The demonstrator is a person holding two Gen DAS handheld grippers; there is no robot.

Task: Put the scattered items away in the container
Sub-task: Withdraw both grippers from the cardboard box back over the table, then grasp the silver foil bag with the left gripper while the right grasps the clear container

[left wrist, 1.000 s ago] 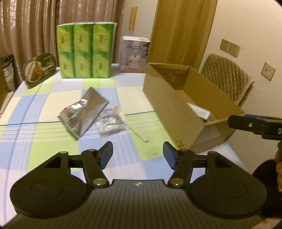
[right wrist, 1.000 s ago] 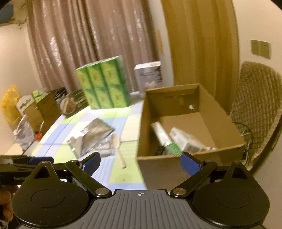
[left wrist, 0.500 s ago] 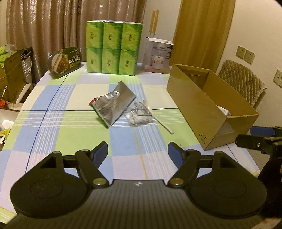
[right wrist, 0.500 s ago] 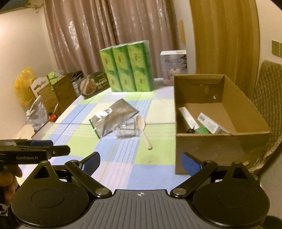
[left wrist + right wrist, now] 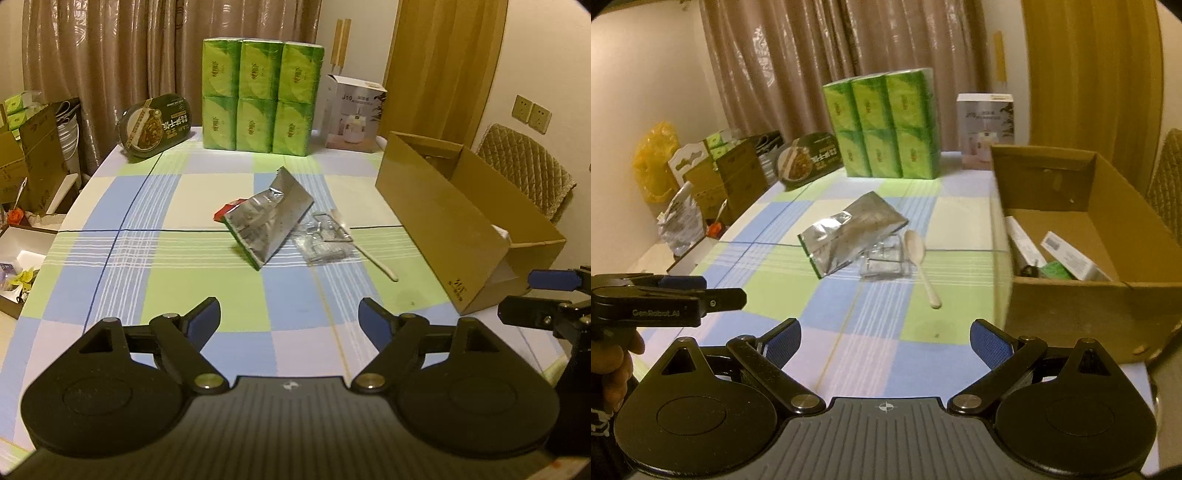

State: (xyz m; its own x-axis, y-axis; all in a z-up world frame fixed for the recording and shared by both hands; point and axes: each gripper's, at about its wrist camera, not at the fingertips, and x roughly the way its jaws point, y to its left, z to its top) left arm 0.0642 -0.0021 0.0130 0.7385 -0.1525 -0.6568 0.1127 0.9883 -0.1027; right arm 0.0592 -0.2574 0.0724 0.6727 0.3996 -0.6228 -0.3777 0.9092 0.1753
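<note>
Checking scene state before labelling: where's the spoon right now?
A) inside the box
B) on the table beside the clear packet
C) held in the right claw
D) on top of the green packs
B: the spoon lies on the table next to the clear packet, outside the box; the right claw is open and empty.

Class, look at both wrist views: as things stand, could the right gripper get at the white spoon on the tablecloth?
Probably yes. The right gripper is open and empty, and only bare tablecloth lies between it and the white spoon, which lies flat beside the clear packet, its handle end pointing toward the gripper.
</note>
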